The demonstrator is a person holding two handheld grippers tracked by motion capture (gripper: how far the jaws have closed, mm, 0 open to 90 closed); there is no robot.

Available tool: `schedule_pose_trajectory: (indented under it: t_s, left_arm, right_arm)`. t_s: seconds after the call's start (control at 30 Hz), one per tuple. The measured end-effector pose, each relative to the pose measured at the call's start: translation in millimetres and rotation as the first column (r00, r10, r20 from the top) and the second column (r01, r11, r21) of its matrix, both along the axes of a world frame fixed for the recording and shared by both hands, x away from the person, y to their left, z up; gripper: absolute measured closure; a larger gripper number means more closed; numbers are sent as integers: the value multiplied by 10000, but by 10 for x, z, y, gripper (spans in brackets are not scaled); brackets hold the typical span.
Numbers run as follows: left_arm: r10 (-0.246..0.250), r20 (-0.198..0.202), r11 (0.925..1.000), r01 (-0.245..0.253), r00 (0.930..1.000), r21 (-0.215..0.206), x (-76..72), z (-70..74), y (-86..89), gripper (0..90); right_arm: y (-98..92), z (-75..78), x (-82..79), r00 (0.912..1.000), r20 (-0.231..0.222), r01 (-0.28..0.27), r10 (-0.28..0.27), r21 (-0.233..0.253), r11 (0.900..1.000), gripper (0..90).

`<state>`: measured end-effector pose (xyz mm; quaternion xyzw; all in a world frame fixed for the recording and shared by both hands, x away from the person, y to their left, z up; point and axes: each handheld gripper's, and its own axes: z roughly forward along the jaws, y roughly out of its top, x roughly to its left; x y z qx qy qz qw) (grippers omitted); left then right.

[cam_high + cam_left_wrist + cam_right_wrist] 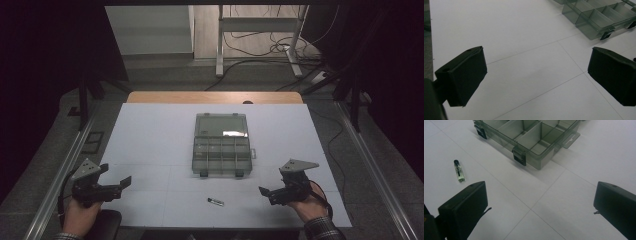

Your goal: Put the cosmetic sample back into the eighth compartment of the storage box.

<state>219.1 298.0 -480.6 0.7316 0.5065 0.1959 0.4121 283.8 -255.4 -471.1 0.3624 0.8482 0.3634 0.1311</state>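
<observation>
A clear compartment box (221, 145) lies open in the middle of the white table top, lid folded back; its divided tray shows as the box (529, 137) and the box (599, 17). A small glass vial (215, 201) with a dark cap lies in front of it, also the vial (459, 171). My left gripper (120, 186) is held low at the near left, open and empty, jaws wide apart around bare table (536, 72). My right gripper (266, 192) rests at the near right, open and empty, with the vial off to its left.
The white sheet (150, 135) covers a wooden table whose far edge (215, 97) shows bare. Metal rails (65, 165) run along both sides. Desk legs and cables (260, 45) stand on the floor beyond.
</observation>
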Motion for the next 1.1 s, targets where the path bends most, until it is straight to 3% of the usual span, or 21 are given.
schedule_pose_trajectory:
  t_s: [0.53, 1.1]
  left_arm:
    - [-9, -30, 10000, 9, 10000, 43, 3, 0, -3, 27]
    - [-27, -47, 10000, 27, 10000, 76, 6, -1, -7, 28]
  right_arm:
    - [206, -29, 19, 9993, -150, -358, 356, -138, 9993, 0]
    - [453, -63, 28, 9940, -601, -936, 915, -328, 9951, 0]
